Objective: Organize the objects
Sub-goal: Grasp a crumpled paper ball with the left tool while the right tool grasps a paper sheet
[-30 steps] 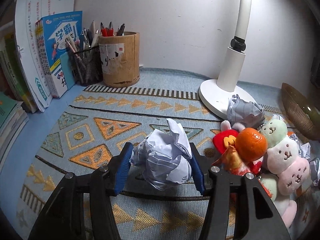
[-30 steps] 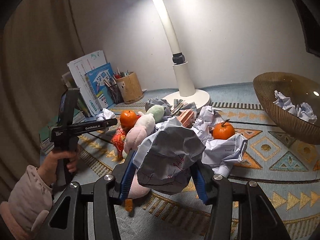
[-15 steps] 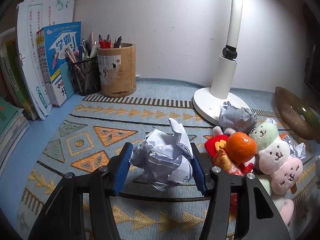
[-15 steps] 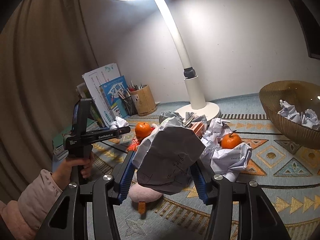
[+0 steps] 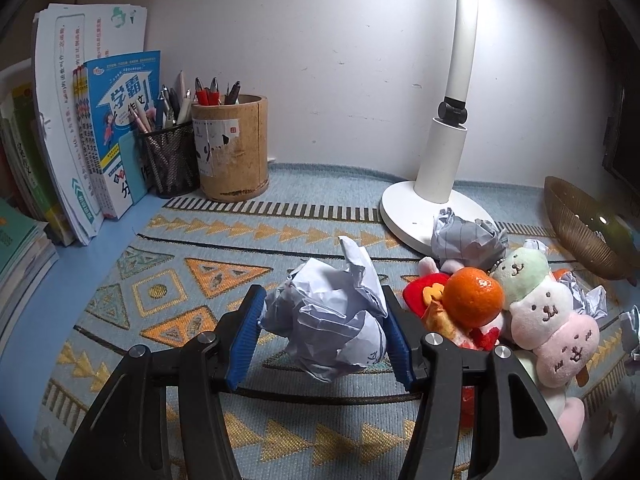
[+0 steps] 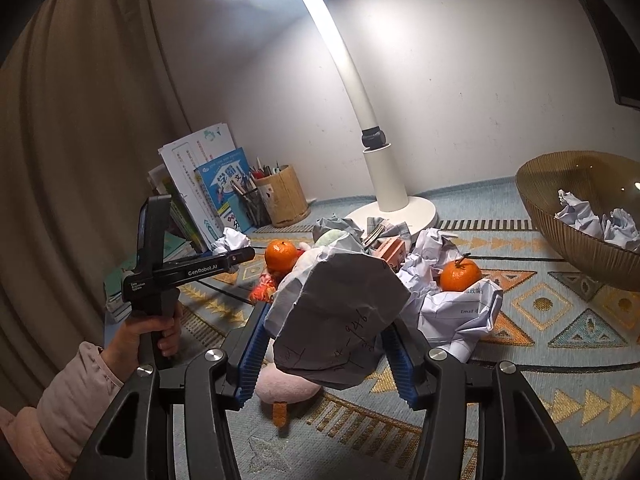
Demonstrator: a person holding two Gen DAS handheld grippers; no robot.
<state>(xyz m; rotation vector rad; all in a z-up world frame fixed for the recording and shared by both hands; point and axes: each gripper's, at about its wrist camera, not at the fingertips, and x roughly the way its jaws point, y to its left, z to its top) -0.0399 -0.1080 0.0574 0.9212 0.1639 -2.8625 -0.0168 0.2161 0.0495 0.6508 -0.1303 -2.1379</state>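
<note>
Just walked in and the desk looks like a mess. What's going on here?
A person is tidying the desk with a claw in each hand. The left claw grips a white paper ball; the right claw grips a grey paper wad. The bowl on the right already holds crumpled paper. Two oranges, plush toys and more paper remain on the mat.

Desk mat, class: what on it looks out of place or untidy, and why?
Crumpled paper litters the mat around two tangerines and a heap of plush toys, though the bowl already holds some paper. Each claw, left and right, grips a wad.
</note>
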